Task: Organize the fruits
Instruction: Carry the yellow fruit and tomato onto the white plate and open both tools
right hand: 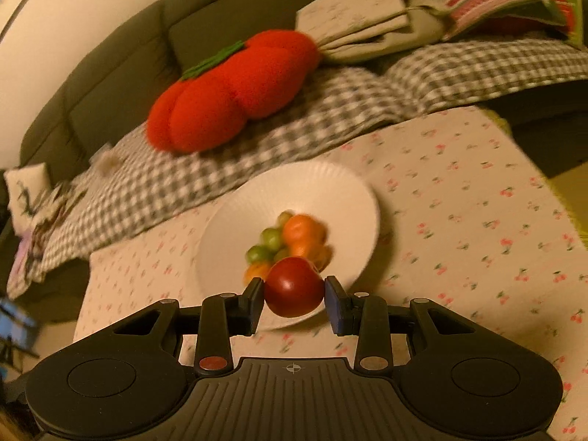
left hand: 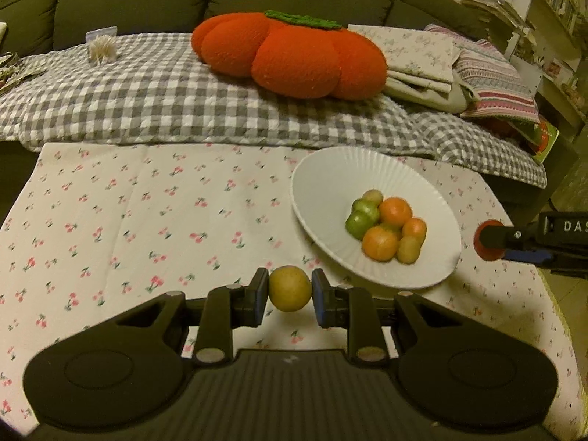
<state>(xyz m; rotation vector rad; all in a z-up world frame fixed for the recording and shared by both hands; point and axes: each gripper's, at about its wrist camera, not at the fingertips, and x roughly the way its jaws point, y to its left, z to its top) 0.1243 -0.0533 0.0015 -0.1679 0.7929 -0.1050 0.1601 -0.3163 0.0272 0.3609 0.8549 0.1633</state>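
Both tilted down — left gripper [left hand: 290, 294] clamps yellow fruit [left hand: 289, 288], right gripper [right hand: 294, 297] red fruit [right hand: 294, 286].

I see matt black plastic on my left gripper [left hand: 289, 296], with ribbed housing below and small dull metal pins at the joints; my right gripper [right hand: 294, 299] looks the same. The yellow fruit [left hand: 290, 288] it clamps has a dull, slightly rough skin. The red fruit [right hand: 294, 286] in my right one is smooth and glossy. The white plate [left hand: 330, 169] looks like glazed ceramic with a fine ribbed rim. The tablecloth [left hand: 147, 202] is thin printed cotton, creased. The pumpkin cushion [left hand: 290, 53] is nubbly knit cloth, and the checked blanket [left hand: 147, 103] is puckered cloth.
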